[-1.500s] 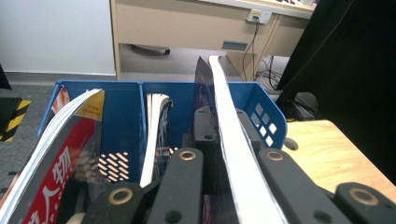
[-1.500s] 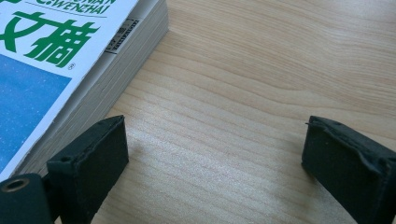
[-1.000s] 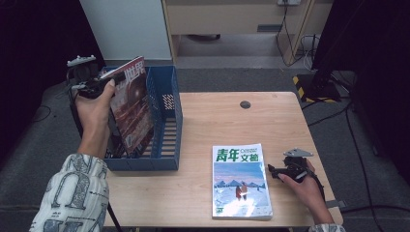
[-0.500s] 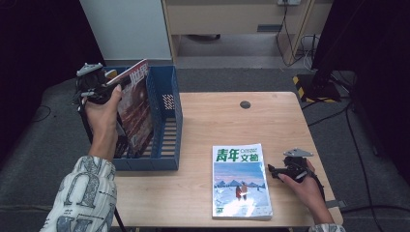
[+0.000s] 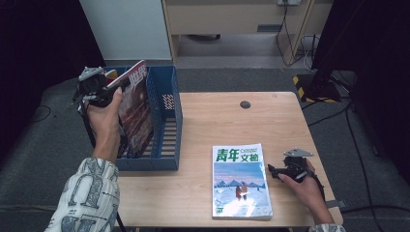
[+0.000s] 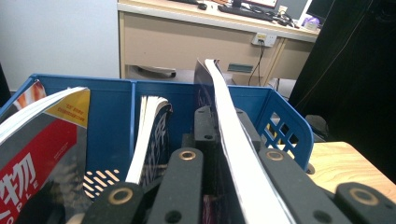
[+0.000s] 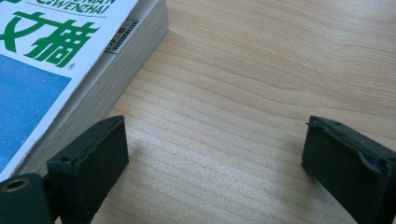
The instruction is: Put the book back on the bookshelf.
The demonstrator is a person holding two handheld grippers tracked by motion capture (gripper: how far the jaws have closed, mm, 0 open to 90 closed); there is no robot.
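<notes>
while the left gripper stayed clamped on the top edge of a thin red-covered magazine, it held that magazine upright and tilted over the right compartment of the blue plastic file rack at the table's left end. other magazines stood in the neighbouring compartments. the right gripper rested on the pale wooden table, its jaws spread wide with nothing between them, just beside the right edge of a thick white, blue and green magazine lying flat.
</notes>
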